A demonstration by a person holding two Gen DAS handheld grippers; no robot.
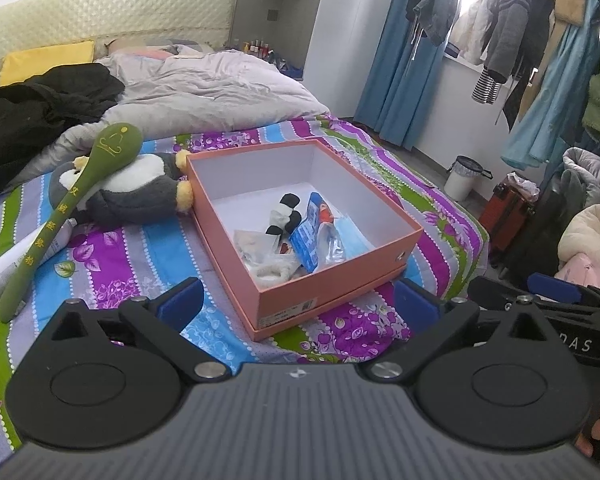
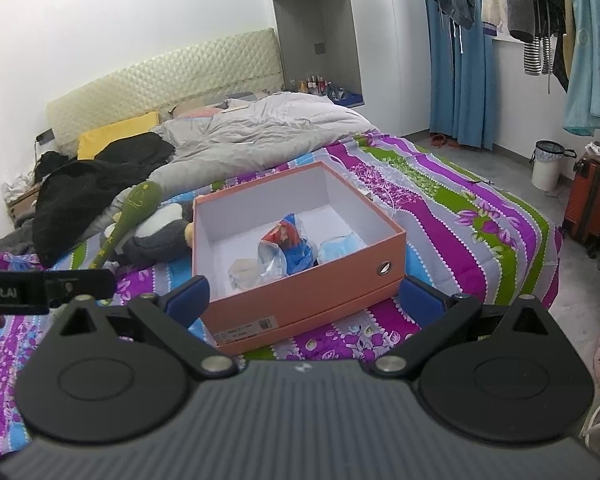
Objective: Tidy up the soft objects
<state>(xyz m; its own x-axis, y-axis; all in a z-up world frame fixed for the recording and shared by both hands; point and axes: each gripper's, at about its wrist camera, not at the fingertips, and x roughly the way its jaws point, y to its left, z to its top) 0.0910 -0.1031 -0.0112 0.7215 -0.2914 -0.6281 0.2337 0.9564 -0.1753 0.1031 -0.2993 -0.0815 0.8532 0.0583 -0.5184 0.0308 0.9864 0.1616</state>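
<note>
An open orange box [image 1: 320,286] [image 2: 300,292] sits on the striped bedspread and holds a small panda toy [image 1: 286,216], plastic packets [image 1: 312,236] [image 2: 284,252] and a blue face mask [image 2: 342,246]. A grey and white penguin plush [image 1: 140,192] [image 2: 160,232] lies left of the box, with a green soft club [image 1: 64,216] [image 2: 130,216] across it. My left gripper [image 1: 298,304] is open and empty, just in front of the box. My right gripper [image 2: 306,300] is open and empty, with its fingers either side of the box's near corner.
A white tube [image 1: 24,256] lies at the bed's left edge. Black clothes [image 1: 32,116] and a grey duvet [image 1: 204,88] cover the far bed. A white bin [image 2: 546,166], a red suitcase [image 2: 590,208] and hanging clothes stand at the right.
</note>
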